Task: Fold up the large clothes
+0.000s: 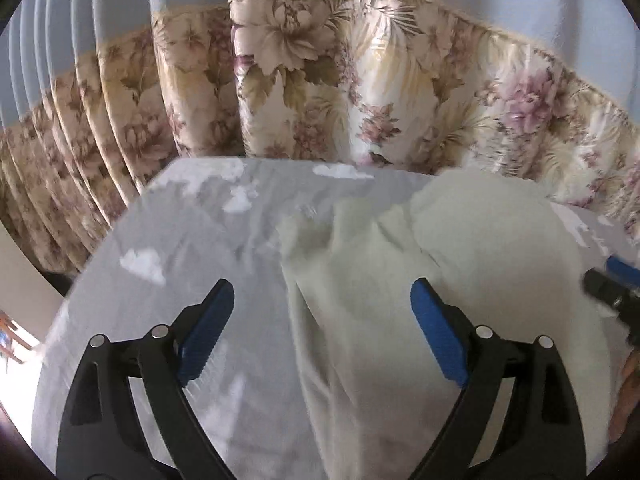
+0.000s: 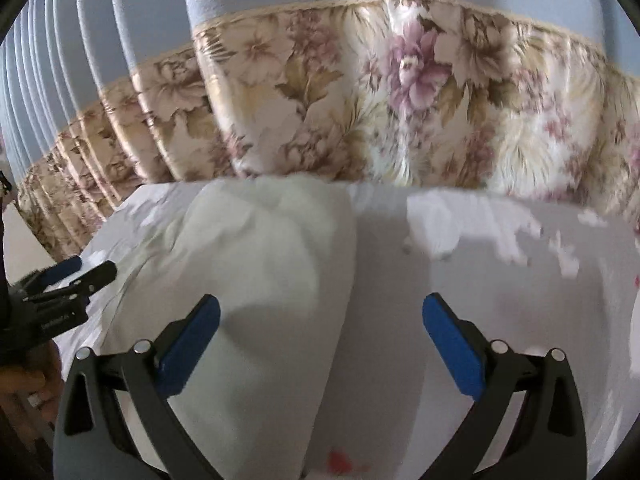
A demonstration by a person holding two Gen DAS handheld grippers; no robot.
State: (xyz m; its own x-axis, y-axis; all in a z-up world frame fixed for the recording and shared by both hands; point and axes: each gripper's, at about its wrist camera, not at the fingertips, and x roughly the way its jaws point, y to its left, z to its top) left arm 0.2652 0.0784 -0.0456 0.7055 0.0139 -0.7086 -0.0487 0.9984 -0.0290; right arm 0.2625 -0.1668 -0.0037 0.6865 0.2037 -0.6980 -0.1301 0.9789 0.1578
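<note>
A cream-white garment lies rumpled on a table under a pale cloth. My left gripper hangs open above the garment's left edge, nothing between its blue pads. The right gripper's tip shows at the far right of the left wrist view. In the right wrist view the same garment covers the left half of the table, its straight right edge running toward me. My right gripper stands open over that edge. The left gripper shows at the left side, over the garment's far side.
A floral curtain with a blue upper part hangs close behind the table's far edge. The pale tablecloth is bare to the right of the garment. A hand holds the left gripper at the lower left. A red mark shows near the front.
</note>
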